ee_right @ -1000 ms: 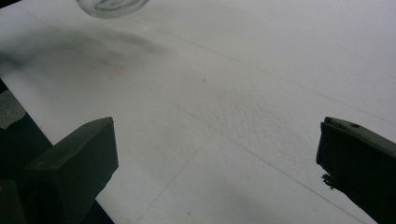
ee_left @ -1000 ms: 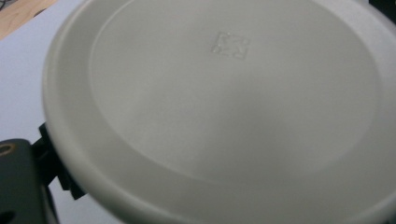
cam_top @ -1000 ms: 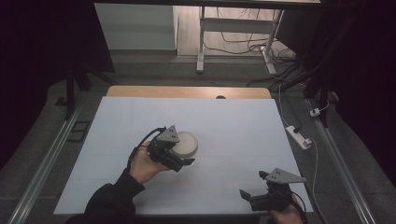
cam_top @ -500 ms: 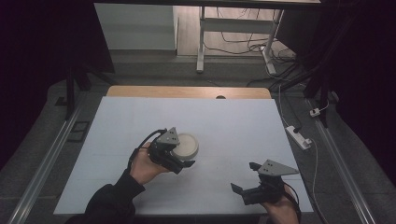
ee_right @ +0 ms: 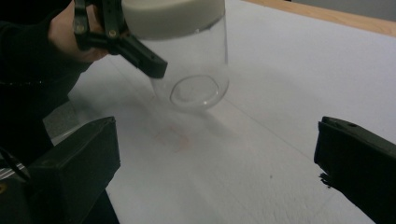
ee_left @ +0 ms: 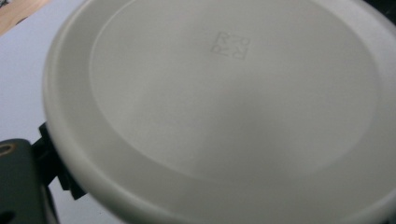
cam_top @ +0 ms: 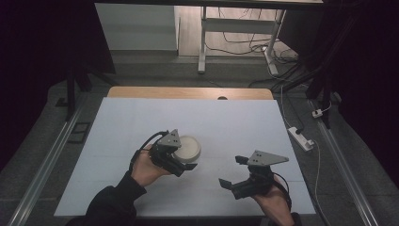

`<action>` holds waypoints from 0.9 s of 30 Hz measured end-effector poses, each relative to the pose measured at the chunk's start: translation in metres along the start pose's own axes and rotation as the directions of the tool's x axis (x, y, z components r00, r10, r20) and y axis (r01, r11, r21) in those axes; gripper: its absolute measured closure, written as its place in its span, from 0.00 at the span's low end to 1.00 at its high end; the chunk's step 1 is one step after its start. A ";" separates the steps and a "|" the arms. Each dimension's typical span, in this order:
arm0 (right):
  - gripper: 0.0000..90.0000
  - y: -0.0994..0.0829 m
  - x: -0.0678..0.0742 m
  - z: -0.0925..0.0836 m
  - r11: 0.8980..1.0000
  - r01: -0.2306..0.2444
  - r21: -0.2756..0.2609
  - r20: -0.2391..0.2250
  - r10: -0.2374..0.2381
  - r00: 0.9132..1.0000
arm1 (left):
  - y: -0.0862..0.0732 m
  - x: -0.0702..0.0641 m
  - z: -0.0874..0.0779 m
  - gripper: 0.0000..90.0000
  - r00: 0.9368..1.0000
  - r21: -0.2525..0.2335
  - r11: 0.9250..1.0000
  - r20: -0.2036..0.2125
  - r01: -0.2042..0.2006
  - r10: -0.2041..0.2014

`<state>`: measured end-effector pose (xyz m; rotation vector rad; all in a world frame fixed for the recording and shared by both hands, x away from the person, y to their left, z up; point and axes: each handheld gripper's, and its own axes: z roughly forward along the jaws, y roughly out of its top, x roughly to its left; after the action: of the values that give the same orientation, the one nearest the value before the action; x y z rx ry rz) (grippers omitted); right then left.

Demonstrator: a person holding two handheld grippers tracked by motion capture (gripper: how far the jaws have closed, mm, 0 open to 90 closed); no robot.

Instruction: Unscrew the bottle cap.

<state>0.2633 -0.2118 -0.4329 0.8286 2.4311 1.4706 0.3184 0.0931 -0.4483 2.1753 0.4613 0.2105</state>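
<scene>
A clear glass jar [ee_right: 198,60] with a white lid [cam_top: 189,147] is left of the table's middle. My left gripper [cam_top: 186,156] is shut on it just under the lid [ee_right: 173,14]; one black jaw crosses the glass in the right gripper view. There the jar looks tilted and lifted slightly off the white surface. The lid's top [ee_left: 224,93] sits very close in the left gripper view, with a square embossed mark. My right gripper [cam_top: 229,170] is near the front edge, right of the jar. It stands open [ee_right: 212,163], pointing at the jar from a short distance, holding nothing.
A white sheet [cam_top: 235,122] covers the table, with a wooden strip [cam_top: 188,92] showing along the far edge. A power strip [cam_top: 301,136] and cables lie on the floor to the right. Desk legs [cam_top: 202,42] stand beyond the table.
My right gripper has moved left and forward from the front right corner toward the jar. The left gripper and jar have hardly moved.
</scene>
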 end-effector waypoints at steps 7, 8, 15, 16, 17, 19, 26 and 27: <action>0.00 0.023 0.003 0.018 1.000 0.020 0.002 -0.014 -0.020 1.000 | 0.000 -0.002 0.001 0.07 1.000 0.002 1.000 0.011 -0.019 0.019; 0.00 0.026 0.004 0.021 1.000 0.024 0.001 -0.022 -0.024 0.999 | 0.000 -0.003 0.002 0.07 1.000 0.001 1.000 0.017 -0.023 0.023; 0.00 0.043 0.008 0.038 0.998 0.054 0.007 -0.045 -0.054 0.998 | 0.000 -0.005 0.004 0.07 0.998 0.004 0.999 0.036 -0.045 0.044; 0.00 0.046 0.009 0.041 0.999 0.054 0.004 -0.048 -0.054 0.997 | 0.000 -0.006 0.004 0.07 0.997 0.004 0.999 0.047 -0.053 0.053; 0.00 0.047 0.009 0.042 0.998 0.058 0.001 -0.055 -0.058 0.997 | 0.000 -0.006 0.004 0.07 0.997 0.003 0.998 0.055 -0.056 0.056; 0.00 0.049 0.010 0.044 0.998 0.059 -0.001 -0.064 -0.059 0.996 | 0.001 -0.006 0.004 0.07 0.996 0.003 0.998 0.061 -0.060 0.060; 0.00 0.056 0.011 0.060 0.996 0.080 -0.027 -0.134 -0.083 0.987 | 0.001 -0.008 0.006 0.07 0.987 -0.002 0.996 0.127 -0.094 0.093; 0.00 0.056 0.011 0.062 0.996 0.082 -0.030 -0.140 -0.086 0.986 | 0.001 -0.009 0.006 0.07 0.986 -0.001 0.995 0.136 -0.099 0.098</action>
<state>0.3011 -0.1389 -0.4139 0.6285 2.5092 1.5743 0.3126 0.0841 -0.4511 2.2034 0.2780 0.1145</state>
